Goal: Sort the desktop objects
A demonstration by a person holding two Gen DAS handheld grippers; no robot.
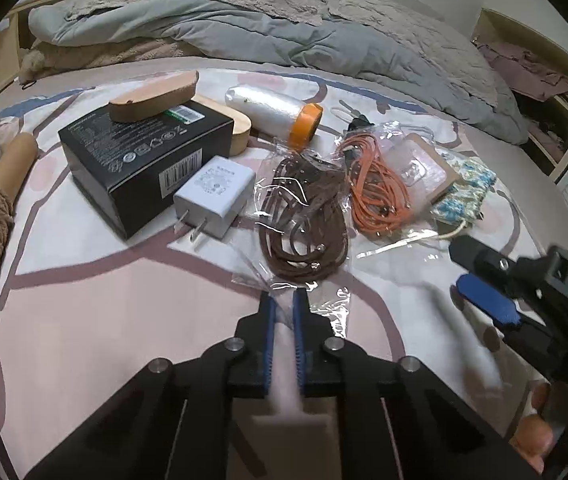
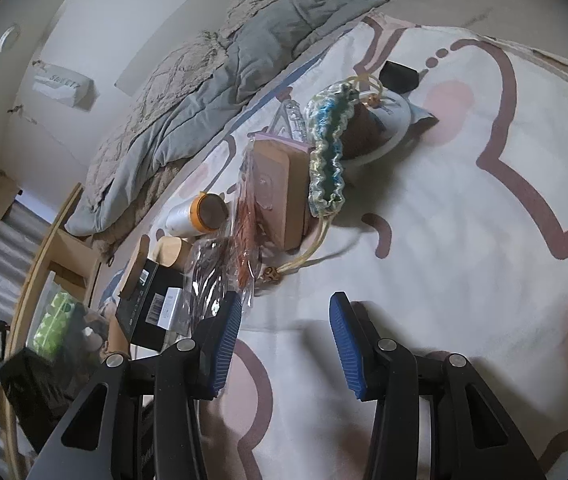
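Your left tool [image 1: 284, 300] had nearly closed on the brown cord bag's [image 1: 304, 224] near edge, likely to drag it clear. Your right tool [image 2: 284, 312] hung open and empty beside the clutter, ready for the pouch [image 2: 326, 148].

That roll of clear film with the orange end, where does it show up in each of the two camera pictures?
Left wrist view: the roll of clear film lies upper centre, just right of the black box, its orange end pointing right.
Right wrist view: the same roll sits left of centre, orange end facing the camera.
Shared landmark: the bag of orange cord, close beside the roll in both.
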